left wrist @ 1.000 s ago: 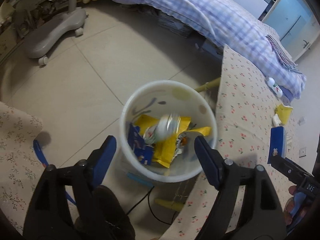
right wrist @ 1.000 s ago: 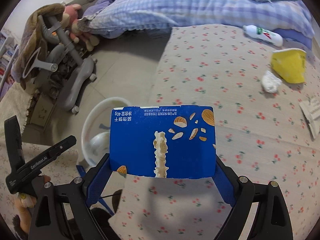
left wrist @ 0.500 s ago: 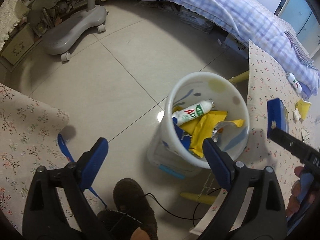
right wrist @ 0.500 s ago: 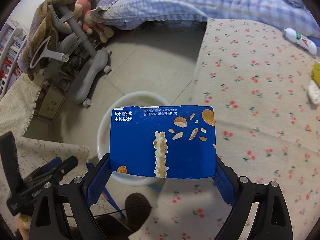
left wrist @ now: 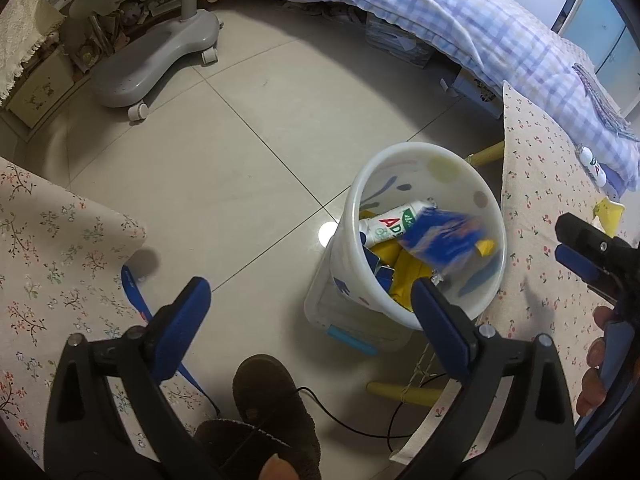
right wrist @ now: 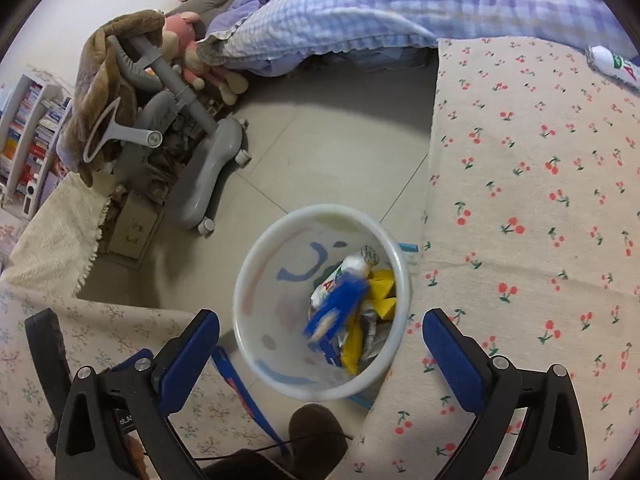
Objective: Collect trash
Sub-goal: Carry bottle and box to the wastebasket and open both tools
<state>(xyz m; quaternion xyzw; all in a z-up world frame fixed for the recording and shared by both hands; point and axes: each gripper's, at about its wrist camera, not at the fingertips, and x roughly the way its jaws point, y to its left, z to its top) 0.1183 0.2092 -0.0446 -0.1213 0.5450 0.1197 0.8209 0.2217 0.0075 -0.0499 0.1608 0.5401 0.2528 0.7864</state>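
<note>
A white trash bucket (left wrist: pixel 366 184) stands on the tiled floor beside the cherry-print table; it also shows in the right wrist view (right wrist: pixel 248 280). A blue snack box (left wrist: pixel 438 240) is blurred, falling into it (right wrist: pixel 340 306) onto yellow wrappers (left wrist: pixel 404 276) and a white bottle (left wrist: pixel 384 222). My right gripper (right wrist: pixel 320 344) is open and empty just above the bucket's near rim. My left gripper (left wrist: pixel 310 312) is open and empty over the floor, left of the bucket.
The cherry-print table (right wrist: pixel 540 200) holds another white bottle (right wrist: pixel 612 64) and a yellow wrapper (left wrist: pixel 610 208). A grey chair base (left wrist: pixel 152 64), a bed with checked bedding (left wrist: pixel 460 12), a second floral cloth (left wrist: pixel 48 248) and my slipper (left wrist: pixel 272 400) surround the bucket.
My right gripper opened and let go of the blue box, which now falls into the bucket. My left gripper drew back to the left, away from the bucket.
</note>
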